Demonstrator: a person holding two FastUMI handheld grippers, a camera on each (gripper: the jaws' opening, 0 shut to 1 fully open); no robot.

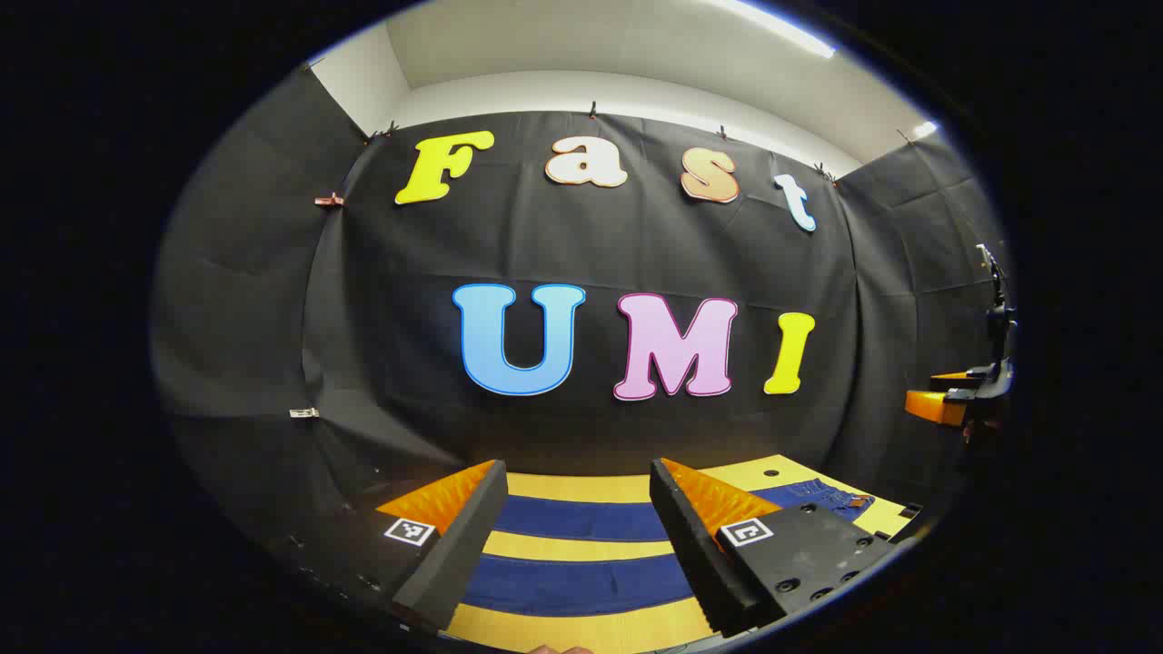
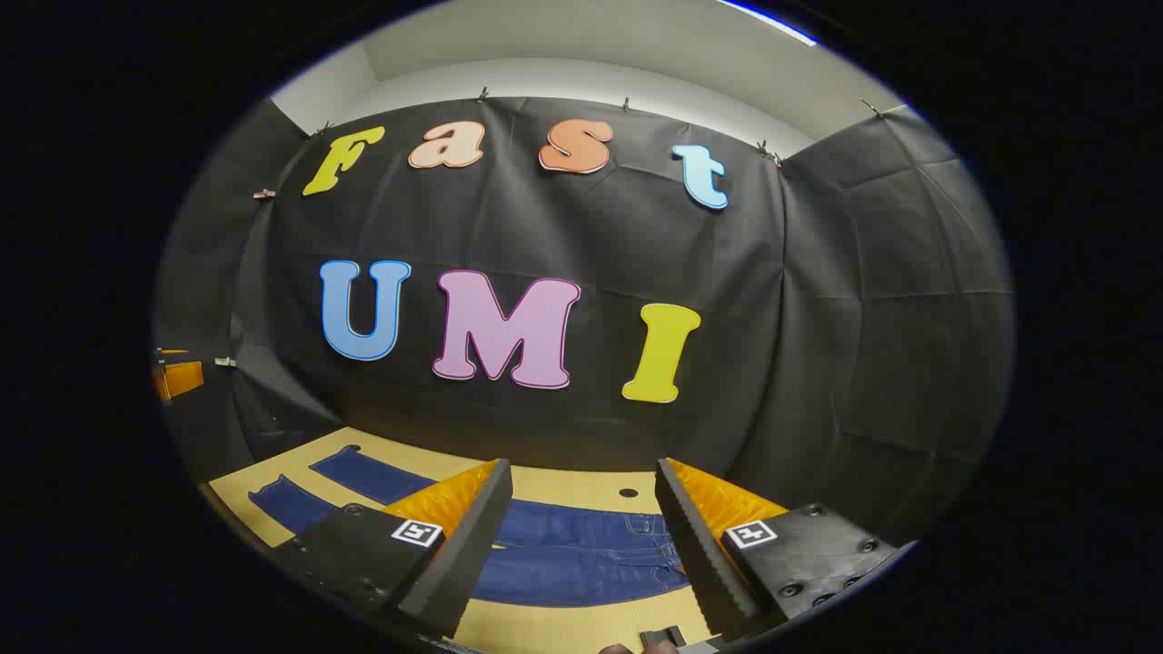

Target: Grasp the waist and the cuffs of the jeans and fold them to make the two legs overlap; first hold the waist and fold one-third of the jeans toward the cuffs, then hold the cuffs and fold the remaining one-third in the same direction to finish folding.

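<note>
Dark blue jeans (image 1: 581, 520) lie flat on a yellow wooden table (image 1: 581, 627), their two legs spread apart as separate strips. In the left gripper view my left gripper (image 1: 581, 545) hangs open above the legs, with nothing between its fingers. The waist end (image 1: 822, 495) lies off to its right. In the right gripper view my right gripper (image 2: 581, 545) is open above the upper part of the jeans (image 2: 581, 549), near the waist. The cuffs (image 2: 300, 500) lie far to the left there. At the left edge of that view the other gripper (image 2: 177, 377) shows faintly.
Black cloth walls close the booth behind and beside the table. Small round holes (image 1: 770, 473) (image 2: 628, 492) mark the tabletop near its far edge. The other gripper (image 1: 954, 400) shows at the right edge of the left gripper view.
</note>
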